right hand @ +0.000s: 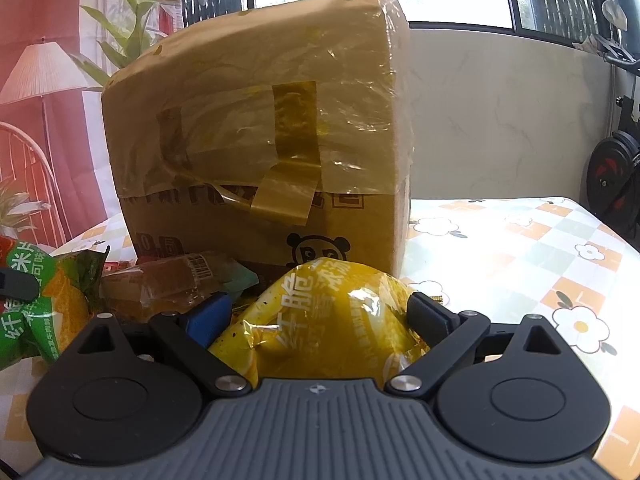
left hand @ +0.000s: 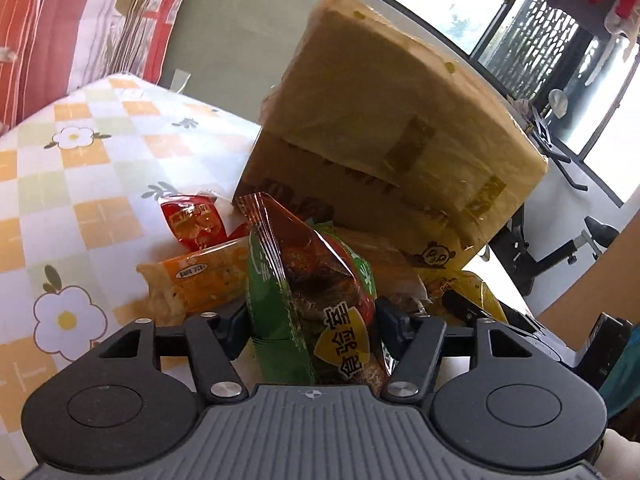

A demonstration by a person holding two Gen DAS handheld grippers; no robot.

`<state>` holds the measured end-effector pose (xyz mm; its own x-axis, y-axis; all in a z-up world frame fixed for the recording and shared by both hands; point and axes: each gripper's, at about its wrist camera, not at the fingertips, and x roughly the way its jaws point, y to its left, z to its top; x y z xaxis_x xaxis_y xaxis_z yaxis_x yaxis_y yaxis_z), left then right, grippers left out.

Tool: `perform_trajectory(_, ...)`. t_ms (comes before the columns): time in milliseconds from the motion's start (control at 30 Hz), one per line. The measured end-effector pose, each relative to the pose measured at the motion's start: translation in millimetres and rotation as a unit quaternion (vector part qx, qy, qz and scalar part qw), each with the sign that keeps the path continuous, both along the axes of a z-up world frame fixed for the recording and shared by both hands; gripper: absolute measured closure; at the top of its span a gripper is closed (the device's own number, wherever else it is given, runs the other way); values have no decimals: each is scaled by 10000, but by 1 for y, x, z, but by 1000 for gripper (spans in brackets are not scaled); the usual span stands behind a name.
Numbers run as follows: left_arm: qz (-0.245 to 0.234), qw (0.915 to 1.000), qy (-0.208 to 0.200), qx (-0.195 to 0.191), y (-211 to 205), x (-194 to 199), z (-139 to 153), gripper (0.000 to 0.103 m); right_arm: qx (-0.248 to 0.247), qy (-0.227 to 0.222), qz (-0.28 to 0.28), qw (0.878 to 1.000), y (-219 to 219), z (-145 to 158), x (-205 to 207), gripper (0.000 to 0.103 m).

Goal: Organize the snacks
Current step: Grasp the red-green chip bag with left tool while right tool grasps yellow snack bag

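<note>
My left gripper (left hand: 312,320) is shut on a green and brown snack bag (left hand: 320,280), which stands on edge between the pads. The same bag shows at the left edge of the right wrist view (right hand: 28,300). A puffy yellow snack bag (right hand: 320,320) fills the space between my right gripper's (right hand: 320,316) fingers, and both pads press on its sides. In the left wrist view the yellow bag (left hand: 472,288) lies to the right. A tall taped cardboard box (right hand: 260,140) stands just behind both bags.
An orange packet (left hand: 204,276) and a red packet (left hand: 192,220) lie left of the green bag on the checked flower tablecloth (left hand: 80,168). A brownish clear packet (right hand: 172,280) lies against the box front. Tablecloth (right hand: 520,248) extends to the right of the box.
</note>
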<state>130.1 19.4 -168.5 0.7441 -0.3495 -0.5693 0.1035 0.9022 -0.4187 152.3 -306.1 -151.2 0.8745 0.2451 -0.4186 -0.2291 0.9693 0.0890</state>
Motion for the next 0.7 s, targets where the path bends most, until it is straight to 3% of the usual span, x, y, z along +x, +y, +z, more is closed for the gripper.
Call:
perform_trajectory(367,-42,9975,-683,160,-4,-19,26,42,-361,248,-93,9990,9,10,-1,7)
perform_trajectory(700,-111,9960,-866,200,-2,-26,26,42,-132,540,-307,9980,-3,17,-1,11)
